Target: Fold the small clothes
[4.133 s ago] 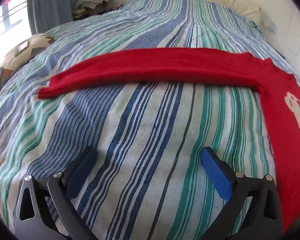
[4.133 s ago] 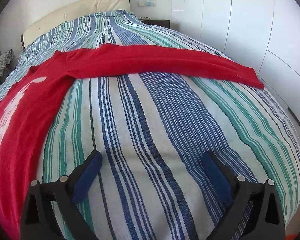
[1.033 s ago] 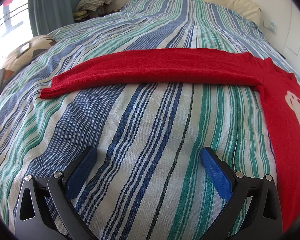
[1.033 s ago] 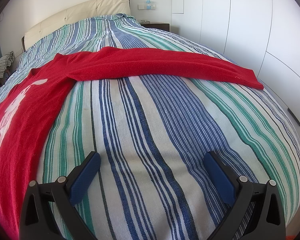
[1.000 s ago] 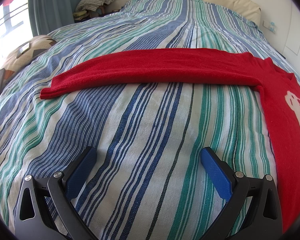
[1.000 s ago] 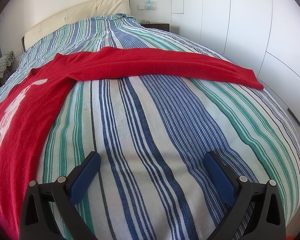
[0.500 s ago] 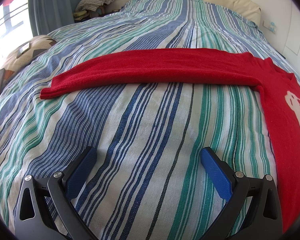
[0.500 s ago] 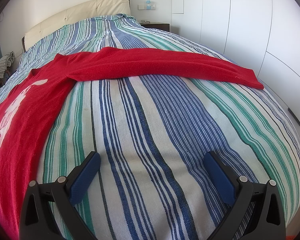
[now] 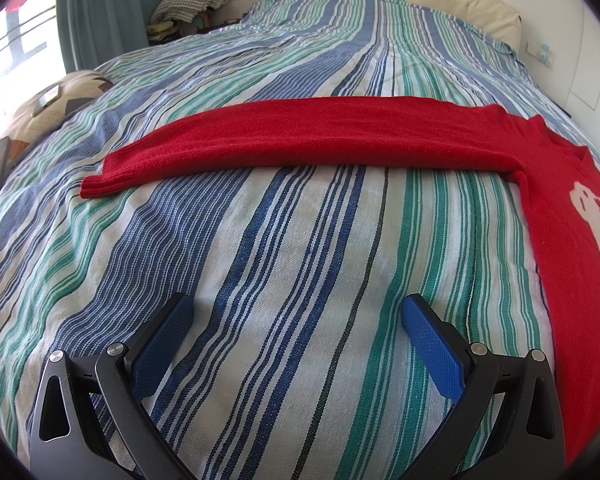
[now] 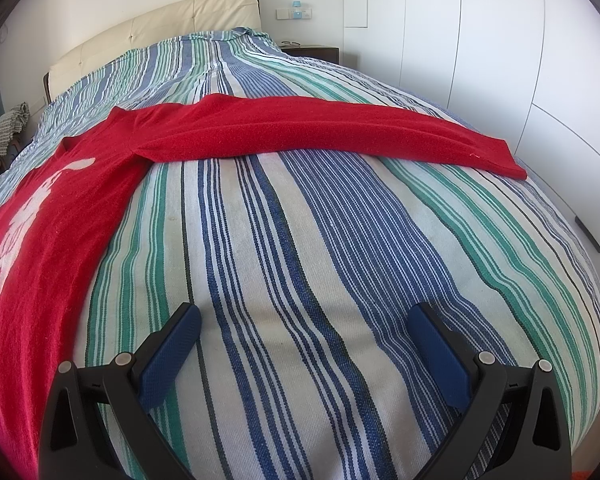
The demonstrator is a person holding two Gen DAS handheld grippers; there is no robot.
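A red long-sleeved sweater (image 9: 572,248) with a white figure on its front lies flat on the striped bed (image 9: 300,240). Its left sleeve (image 9: 300,140) stretches straight out across the left wrist view, cuff at the far left. Its right sleeve (image 10: 320,132) stretches across the right wrist view, cuff at the far right; the body (image 10: 40,240) fills the left edge. My left gripper (image 9: 296,312) is open and empty above bare bedspread, short of the sleeve. My right gripper (image 10: 304,320) is open and empty above bare bedspread, short of the other sleeve.
A cream headboard (image 10: 152,28) stands at the far end. White wardrobe doors (image 10: 500,60) run along the bed's right side. A patterned cushion (image 9: 48,112) and a curtained window (image 9: 100,8) are at the left. Folded laundry (image 9: 192,0) sits beyond the bed.
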